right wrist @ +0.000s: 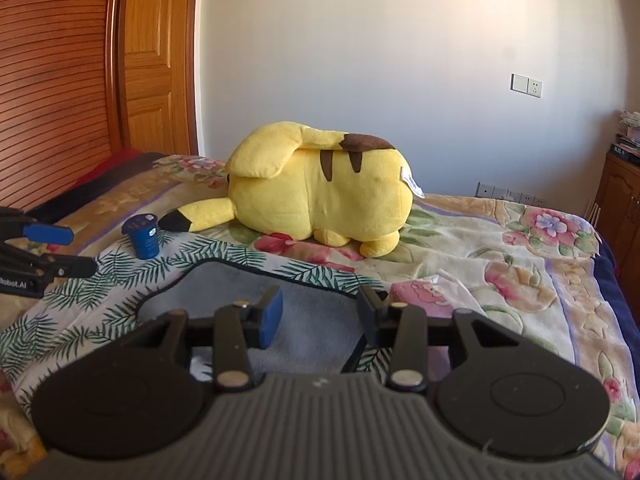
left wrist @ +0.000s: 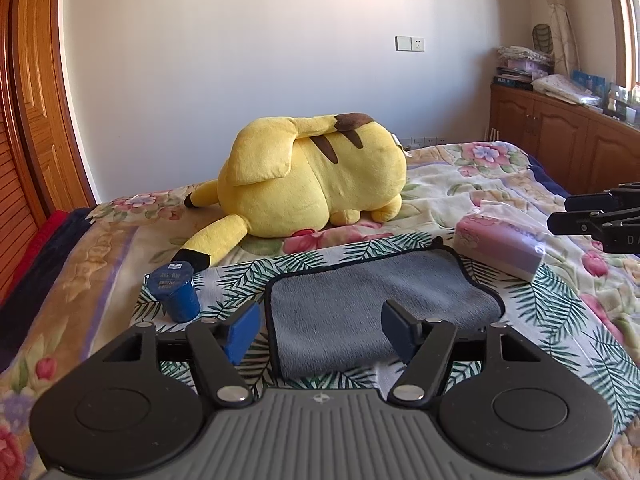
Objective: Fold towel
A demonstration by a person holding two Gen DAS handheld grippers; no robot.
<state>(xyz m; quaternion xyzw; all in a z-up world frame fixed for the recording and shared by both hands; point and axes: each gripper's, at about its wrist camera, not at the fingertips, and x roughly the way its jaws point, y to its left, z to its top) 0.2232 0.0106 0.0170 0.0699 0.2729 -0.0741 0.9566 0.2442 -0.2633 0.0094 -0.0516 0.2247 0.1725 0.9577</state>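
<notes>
On the flowered bed (left wrist: 500, 184), I see the grey towel (left wrist: 372, 300) lying on a palm-print cloth (right wrist: 100, 280). My left claw (left wrist: 320, 332) and right claw (right wrist: 320, 320) both hover spread above it, gripping nothing.

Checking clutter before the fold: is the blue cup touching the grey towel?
Apart. In the left wrist view, a strip of leaf-print cloth shows plainly between the blue cup and the grey towel's black edge. The right wrist view shows the same gap.

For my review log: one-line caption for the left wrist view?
Open left claw hovers over grey towel on leaf-print cloth.
</notes>
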